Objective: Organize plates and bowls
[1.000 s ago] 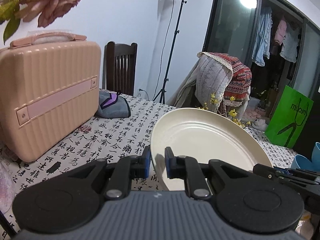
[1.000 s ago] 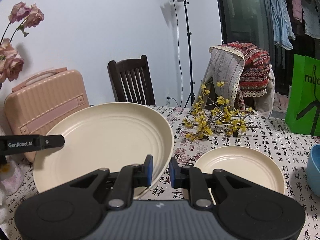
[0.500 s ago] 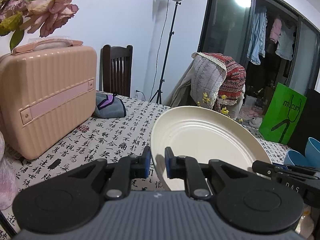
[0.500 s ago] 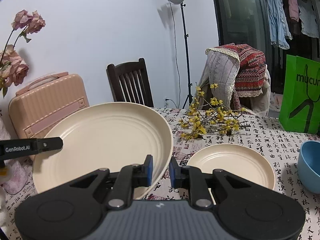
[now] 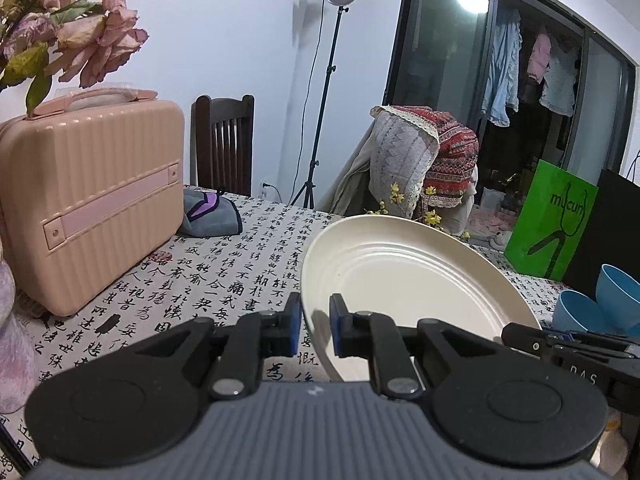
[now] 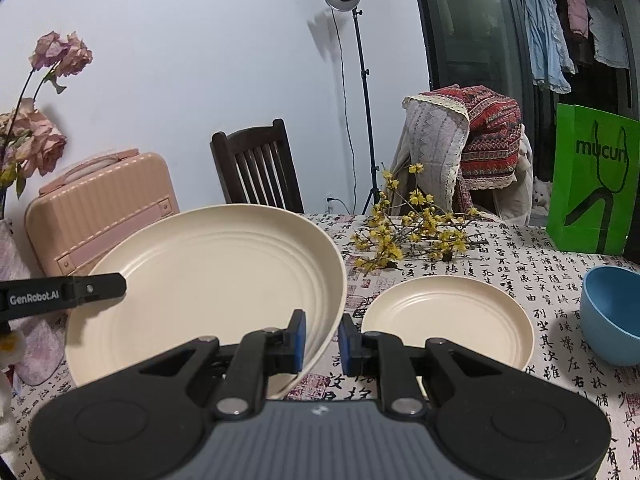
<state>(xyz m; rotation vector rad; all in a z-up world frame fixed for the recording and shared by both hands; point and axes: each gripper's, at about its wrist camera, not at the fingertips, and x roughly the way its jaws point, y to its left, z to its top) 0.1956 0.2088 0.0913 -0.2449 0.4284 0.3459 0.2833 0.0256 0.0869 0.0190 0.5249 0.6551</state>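
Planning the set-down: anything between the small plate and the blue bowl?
Right wrist view: only bare tablecloth between small plate and blue bowl.

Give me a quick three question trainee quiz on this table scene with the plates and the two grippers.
1. True or false: the large cream ribbed plate lies flat on the tablecloth.
2. Which holds its rim: A left gripper only, B right gripper only, C both?
3. Fill in: the small cream plate sits between the large plate and the round blue ____.

Key: 1 false, it is lifted and tilted. 2 C. 3 bowl.
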